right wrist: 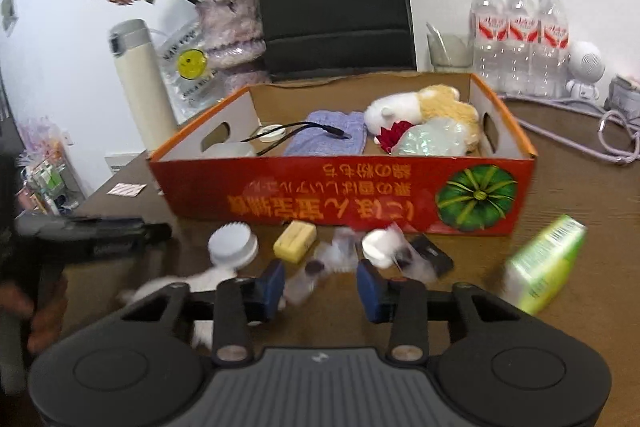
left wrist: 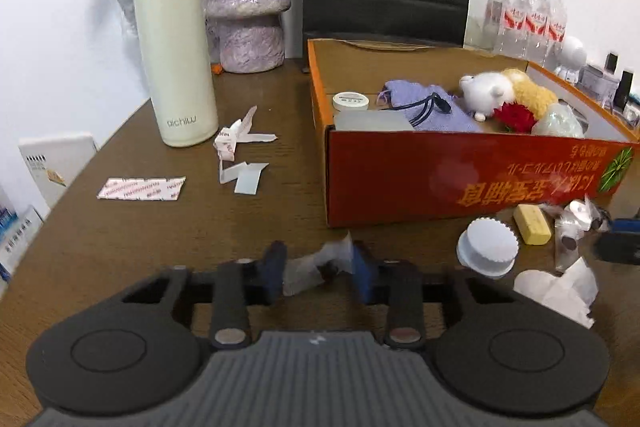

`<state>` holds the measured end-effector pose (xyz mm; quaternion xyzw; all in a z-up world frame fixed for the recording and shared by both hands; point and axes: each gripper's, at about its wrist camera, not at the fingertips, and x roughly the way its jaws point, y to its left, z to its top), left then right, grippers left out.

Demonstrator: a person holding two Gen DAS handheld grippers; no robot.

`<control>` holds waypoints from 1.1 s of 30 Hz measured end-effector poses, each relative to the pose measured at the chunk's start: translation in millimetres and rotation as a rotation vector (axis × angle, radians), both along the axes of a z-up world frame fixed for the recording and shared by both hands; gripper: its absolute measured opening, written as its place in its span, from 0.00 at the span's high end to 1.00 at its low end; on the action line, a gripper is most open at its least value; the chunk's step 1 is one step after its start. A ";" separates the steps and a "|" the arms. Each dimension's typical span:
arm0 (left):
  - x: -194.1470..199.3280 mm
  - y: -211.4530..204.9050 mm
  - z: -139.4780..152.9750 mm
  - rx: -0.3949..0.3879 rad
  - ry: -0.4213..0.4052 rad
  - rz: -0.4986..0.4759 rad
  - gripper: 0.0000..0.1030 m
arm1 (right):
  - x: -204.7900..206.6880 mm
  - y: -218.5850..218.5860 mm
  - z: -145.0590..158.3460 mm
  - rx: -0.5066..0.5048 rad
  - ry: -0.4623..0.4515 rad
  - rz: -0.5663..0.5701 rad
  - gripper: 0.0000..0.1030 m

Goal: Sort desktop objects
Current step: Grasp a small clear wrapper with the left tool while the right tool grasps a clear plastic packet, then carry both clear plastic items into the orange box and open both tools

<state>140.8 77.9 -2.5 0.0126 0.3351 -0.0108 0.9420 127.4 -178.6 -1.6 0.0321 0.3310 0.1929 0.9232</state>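
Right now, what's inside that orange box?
The orange box holds a plush toy, purple cloth, black cable, round white tin. Whatever lies beneath them is hidden.

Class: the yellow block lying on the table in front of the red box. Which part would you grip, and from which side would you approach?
Grip the yellow block across its two long sides, coming from above. It lies flat with its top exposed; the red box stands close behind it and the white ridged lid beside it, so a sideways approach looks cramped.
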 end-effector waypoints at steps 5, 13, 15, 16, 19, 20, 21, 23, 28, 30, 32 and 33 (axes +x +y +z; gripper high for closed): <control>-2.3 -0.3 0.0 -0.018 -0.009 -0.028 0.92 | 18.8 18.2 -13.9 0.001 0.057 -0.003 0.67; -29.6 -5.3 11.1 -0.083 -0.049 -0.045 0.92 | 6.1 33.8 -17.4 -0.150 -0.032 0.003 0.87; -44.1 -8.0 15.5 -0.114 -0.055 -0.044 0.92 | -1.5 27.1 -16.4 -0.138 -0.035 -0.009 0.88; -50.7 -9.6 17.4 -0.125 -0.056 -0.045 0.92 | -5.7 21.0 -15.0 -0.108 -0.034 -0.012 0.88; -74.9 -16.0 24.3 -0.134 -0.059 -0.047 0.92 | -21.0 5.1 -6.3 -0.070 -0.045 -0.036 0.88; -83.9 -19.0 26.9 -0.133 -0.061 -0.050 0.92 | -28.4 -1.3 -1.1 -0.066 -0.062 -0.045 0.88; -92.8 -22.1 29.2 -0.134 -0.061 -0.059 0.92 | -34.6 -7.6 4.0 -0.058 -0.068 -0.058 0.88; -109.4 -29.8 33.5 -0.136 -0.064 -0.071 0.92 | -50.5 -21.7 14.8 -0.028 -0.085 -0.074 0.88; -137.1 -50.6 40.8 -0.112 -0.080 -0.085 0.92 | -88.5 -38.0 26.7 -0.009 -0.127 -0.089 0.88; -148.2 -57.6 46.5 -0.108 -0.094 -0.085 0.92 | -103.8 -40.9 29.2 -0.006 -0.137 -0.087 0.88; -159.5 -65.0 53.1 -0.099 -0.118 -0.087 0.92 | -118.7 -43.0 33.2 -0.006 -0.162 -0.082 0.88; -163.5 -68.1 55.3 -0.097 -0.127 -0.090 0.92 | -125.7 -44.5 35.3 0.000 -0.179 -0.072 0.87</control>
